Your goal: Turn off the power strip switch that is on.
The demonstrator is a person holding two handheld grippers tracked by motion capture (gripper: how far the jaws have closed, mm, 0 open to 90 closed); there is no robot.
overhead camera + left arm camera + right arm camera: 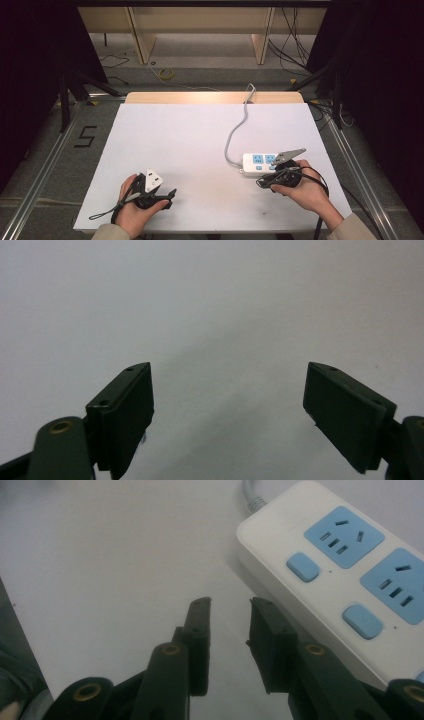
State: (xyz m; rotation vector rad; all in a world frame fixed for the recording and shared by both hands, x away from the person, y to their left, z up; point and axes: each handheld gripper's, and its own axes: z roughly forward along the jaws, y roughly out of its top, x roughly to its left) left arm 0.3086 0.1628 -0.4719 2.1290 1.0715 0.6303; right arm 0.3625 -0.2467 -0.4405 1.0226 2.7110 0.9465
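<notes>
Seen from above, trailing grey cord (235, 135); up close, blue switches (303, 567) on power strip (280, 545) just beside empty, parted right tongs (230, 611); left tongs (227, 385) wide, empty.

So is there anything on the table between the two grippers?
No. In the high view, only bare white table lies between the left gripper and the right gripper; the power strip sits behind the right one.
</notes>
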